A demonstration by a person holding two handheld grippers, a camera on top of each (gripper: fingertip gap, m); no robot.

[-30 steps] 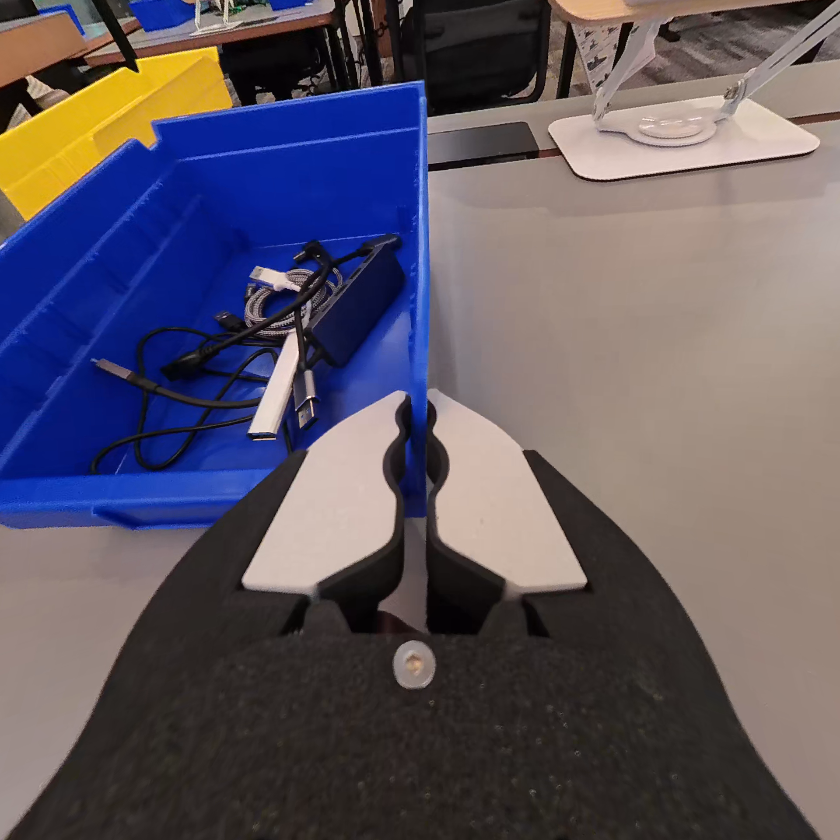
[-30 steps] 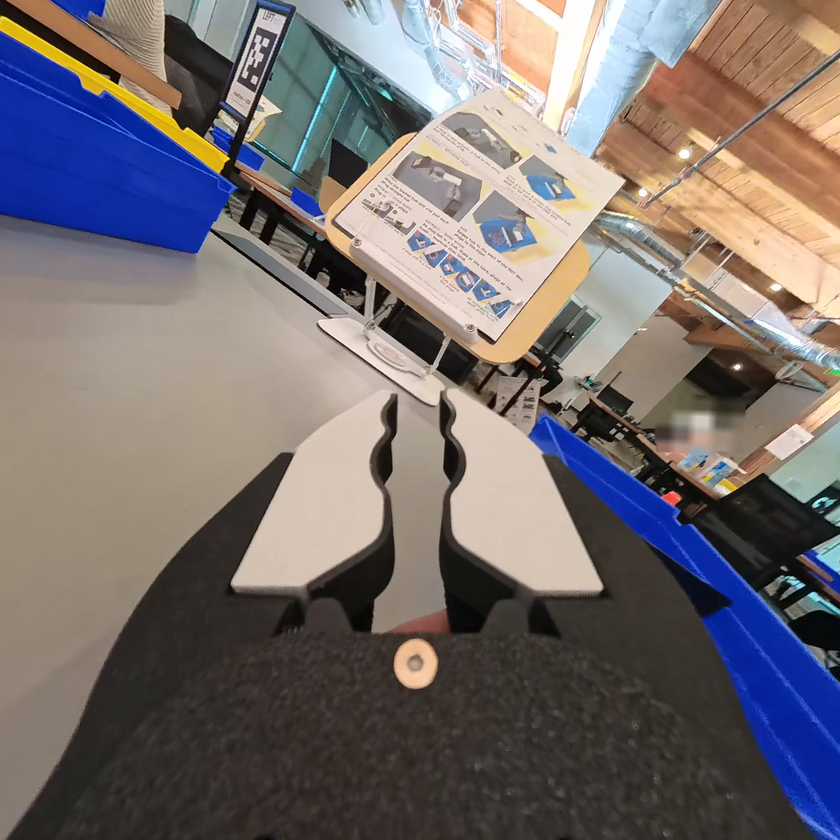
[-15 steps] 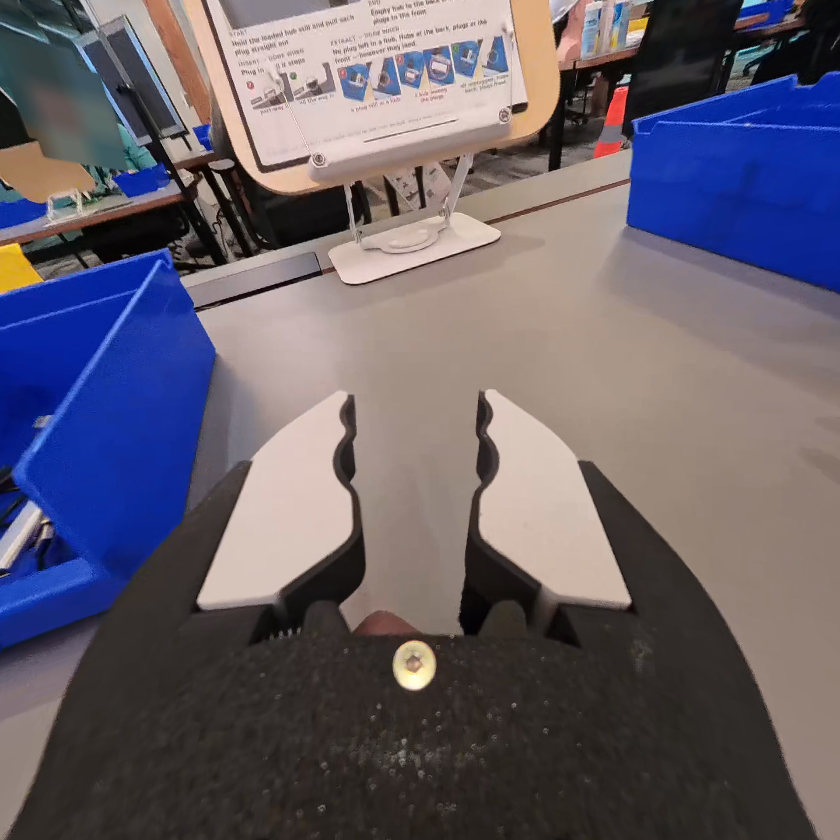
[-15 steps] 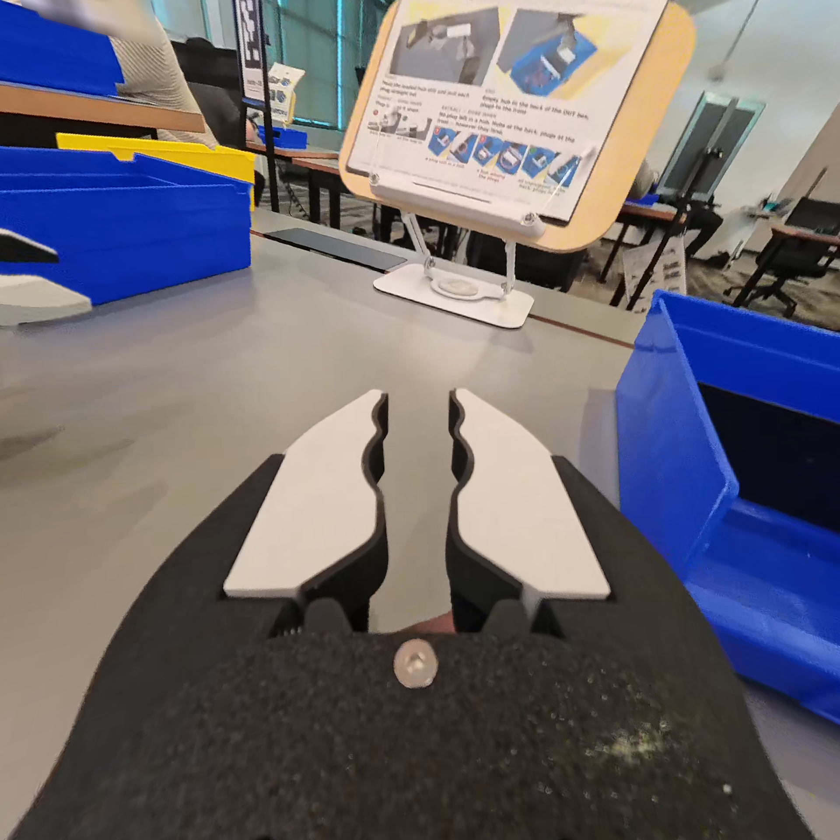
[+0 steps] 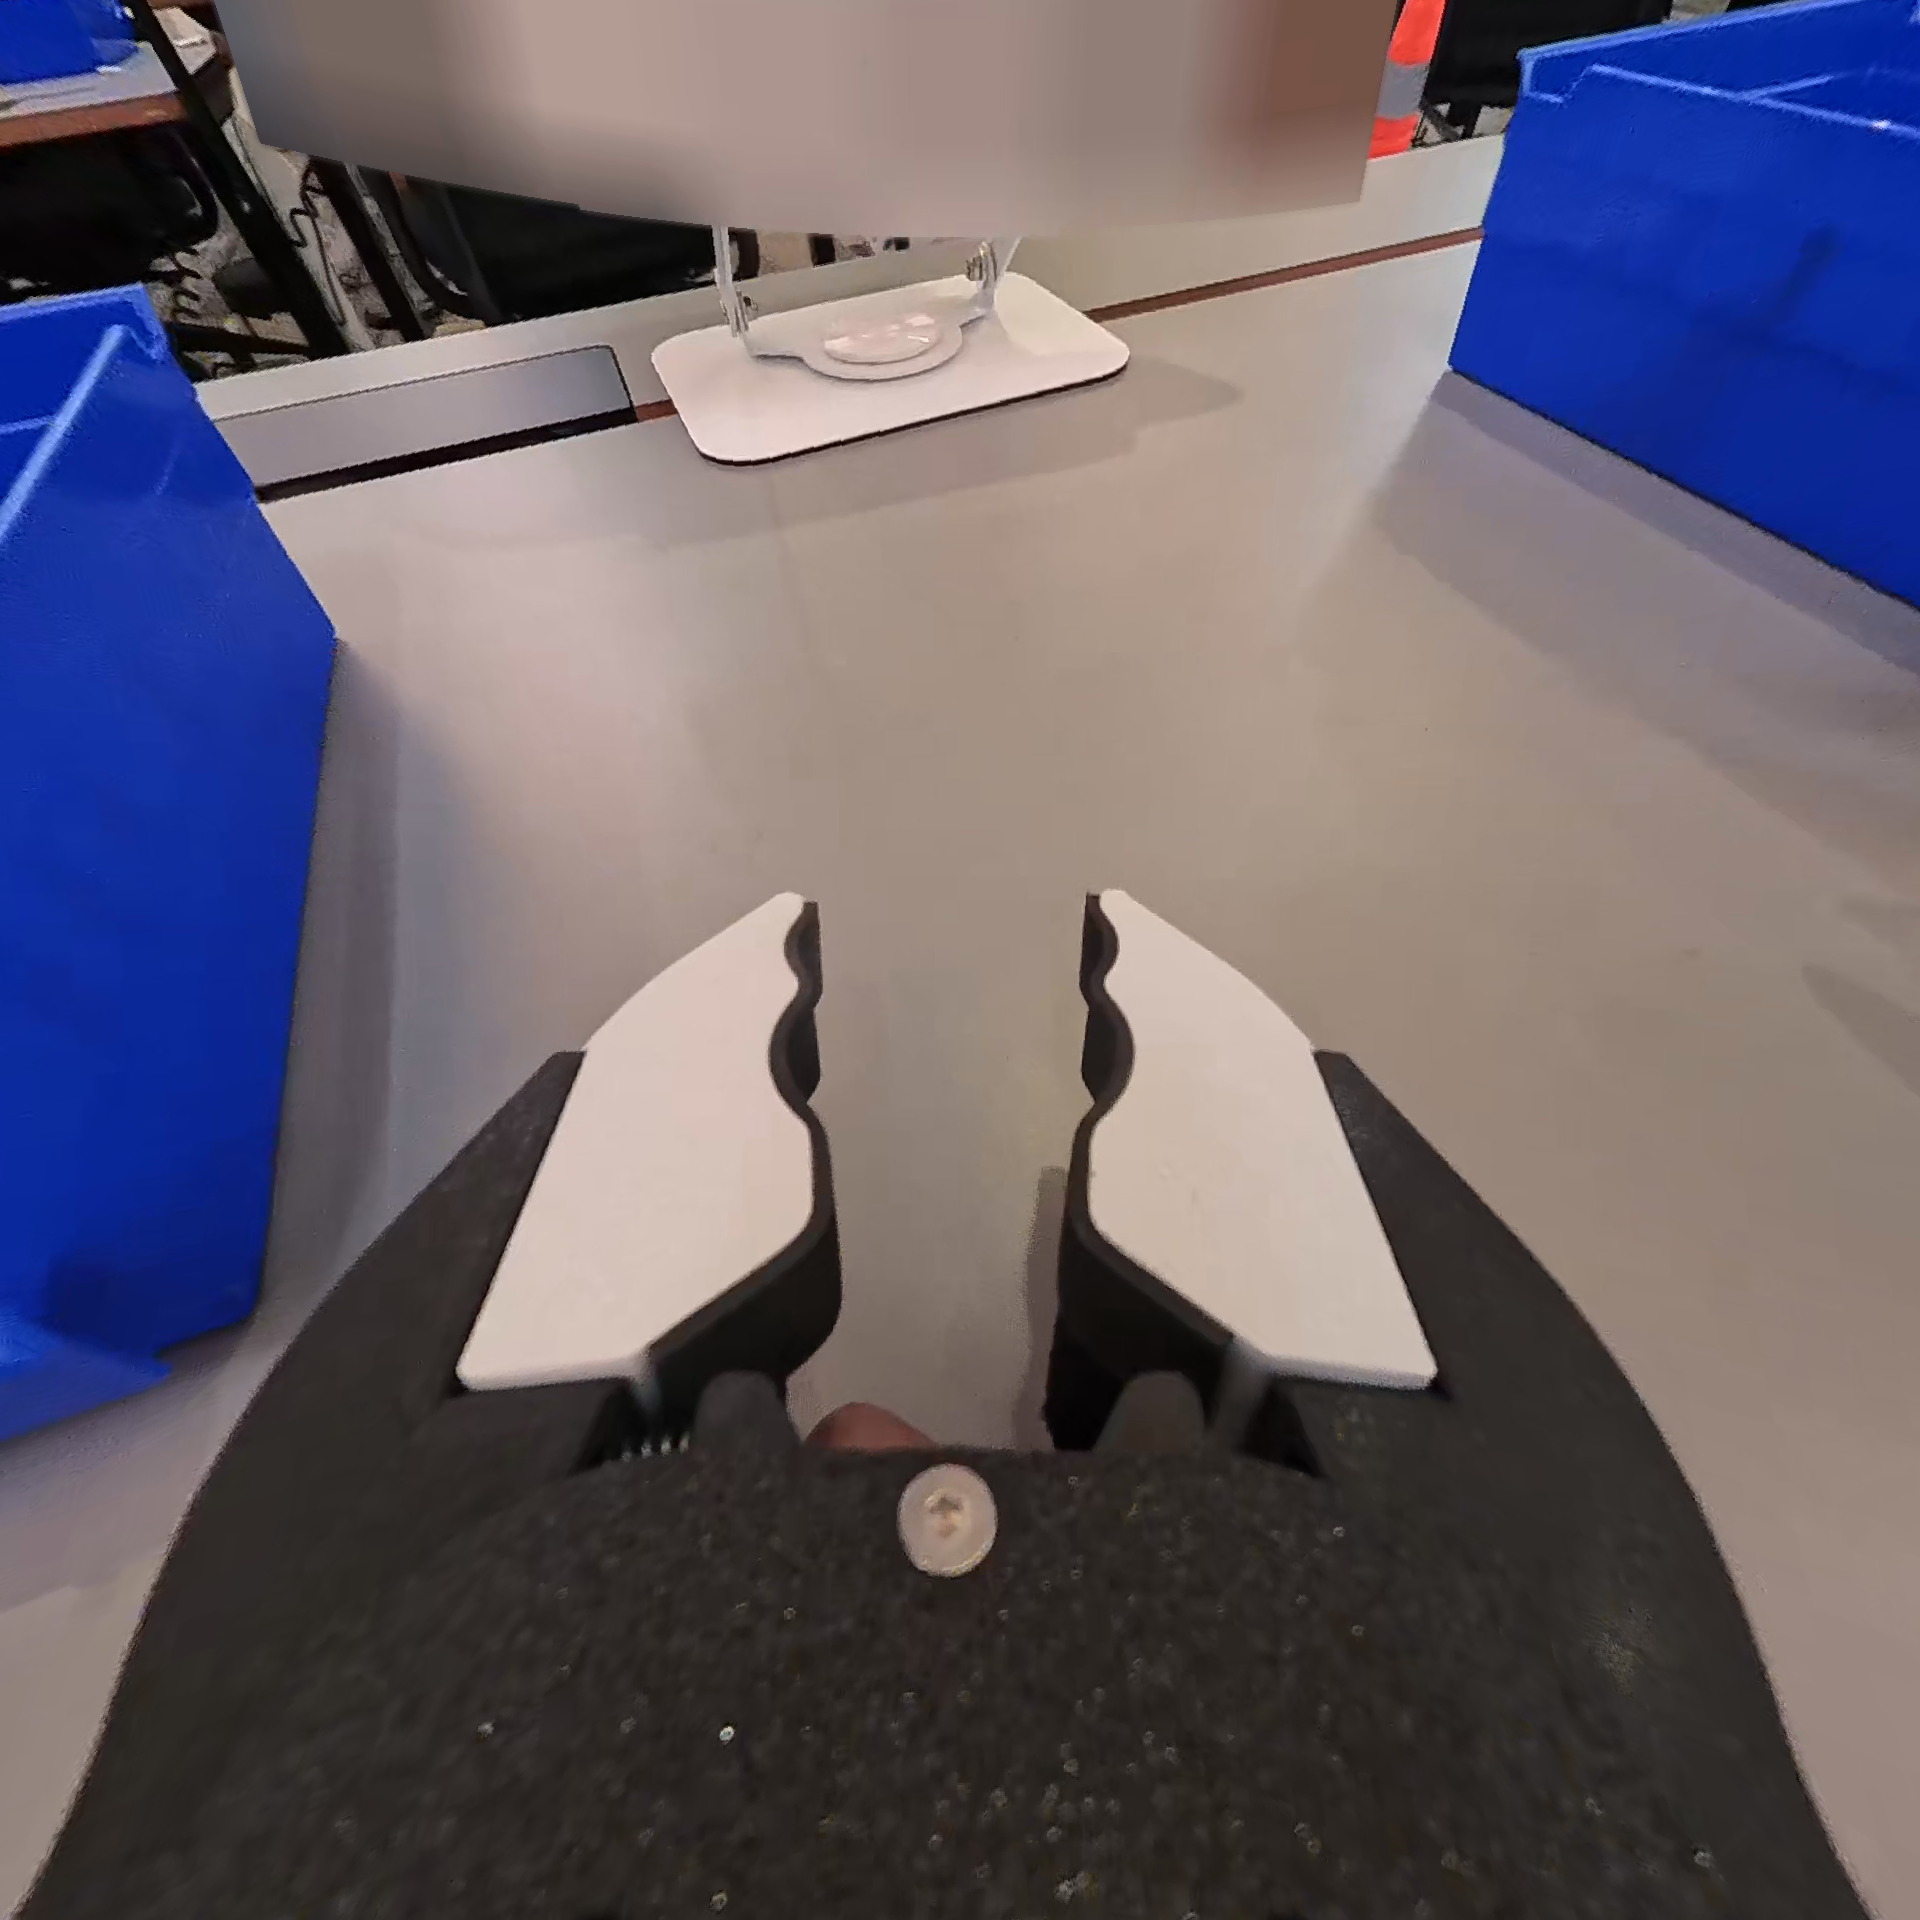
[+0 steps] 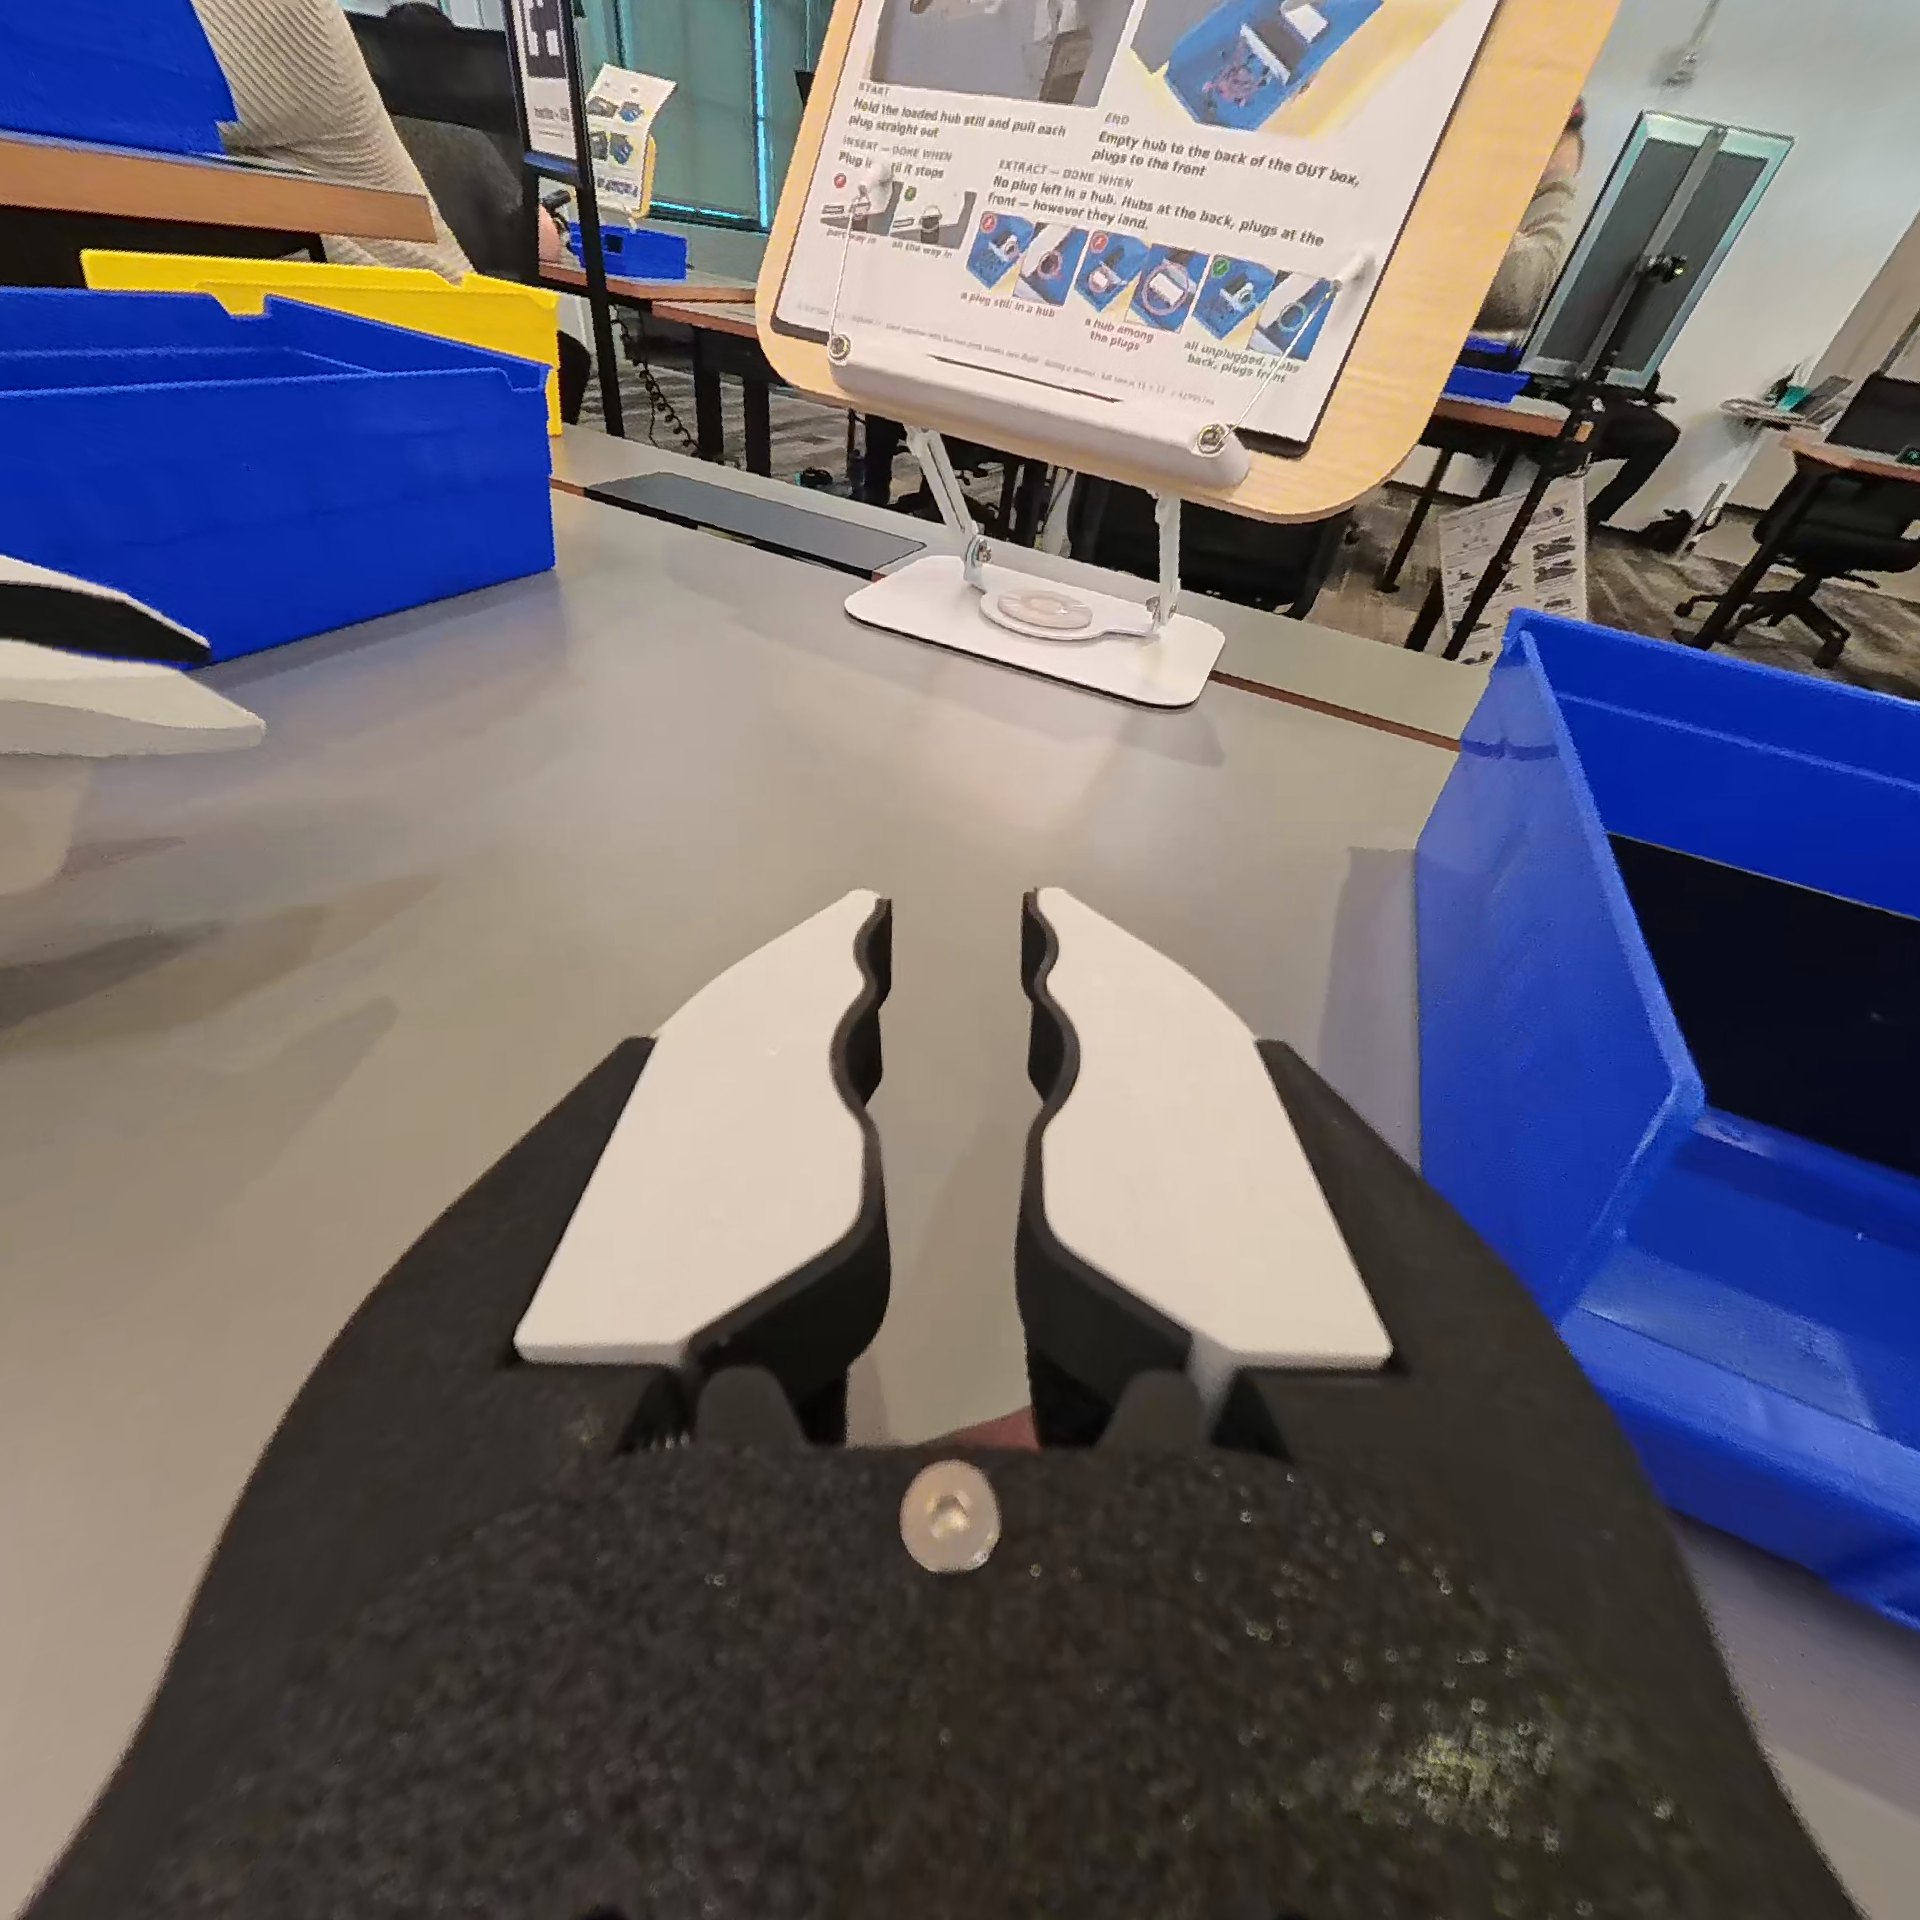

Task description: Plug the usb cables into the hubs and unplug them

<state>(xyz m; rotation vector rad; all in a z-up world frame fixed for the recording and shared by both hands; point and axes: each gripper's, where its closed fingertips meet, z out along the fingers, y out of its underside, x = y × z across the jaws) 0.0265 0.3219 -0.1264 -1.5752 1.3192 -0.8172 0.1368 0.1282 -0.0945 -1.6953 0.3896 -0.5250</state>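
No hub or cable shows in either view now. My left gripper [image 5: 951, 914] is open and empty, held low over the bare grey table [image 5: 1039, 675] and pointing at the stand's white base [image 5: 894, 374]. The left blue bin [image 5: 135, 831] stands beside it, with only its outer wall showing. My right gripper [image 6: 956, 909] is open by a narrow gap and empty, also low over the table. The right blue bin [image 6: 1662, 1039] is just to its right, and the visible part of its inside looks empty. One finger of the left gripper [image 6: 104, 707] shows at the left edge.
An instruction board on a white stand [image 6: 1091, 208] stands at the table's far edge. The right blue bin also shows in the left wrist view [image 5: 1714, 312]. The left blue bin [image 6: 270, 499] has a yellow bin [image 6: 416, 301] behind it. A black strip [image 6: 758, 520] lies in the tabletop near the stand.
My left gripper swung right, away from the bin of cables, now faces the table middle, and its jaws opened wider. My right gripper tilted down and turned toward the stand.
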